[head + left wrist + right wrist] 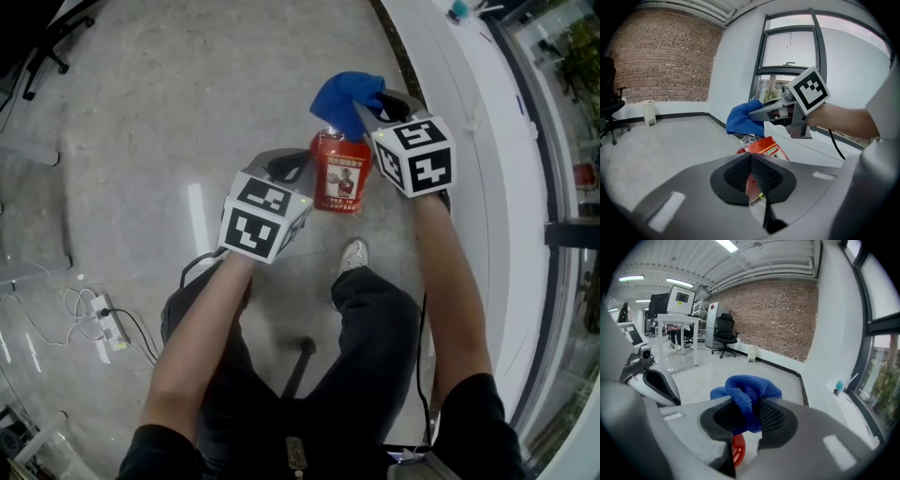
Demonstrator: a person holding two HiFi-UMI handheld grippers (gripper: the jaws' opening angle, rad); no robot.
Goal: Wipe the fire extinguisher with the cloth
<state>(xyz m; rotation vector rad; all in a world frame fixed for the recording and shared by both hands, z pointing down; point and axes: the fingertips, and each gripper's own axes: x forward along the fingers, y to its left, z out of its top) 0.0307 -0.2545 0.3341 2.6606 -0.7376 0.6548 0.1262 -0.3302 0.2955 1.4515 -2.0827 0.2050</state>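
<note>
A small red fire extinguisher [339,178] with a printed label hangs above the floor in front of me. My left gripper [298,167] reaches it from the left, shut on its side. In the left gripper view red shows between the pads [751,161], and the label and metal valve [766,147] rise just beyond them. My right gripper [375,111] is shut on a bunched blue cloth [342,94] and holds it over the extinguisher's top. In the right gripper view the cloth [747,390] bulges out above the jaws, with a red part of the extinguisher [737,448] below them.
A power strip with cables [103,319] lies on the polished floor at the left, and the person's shoe [353,255] is under the extinguisher. A white window ledge [450,56] runs along the right. An office chair [724,336] and a table [677,319] stand far off by the brick wall.
</note>
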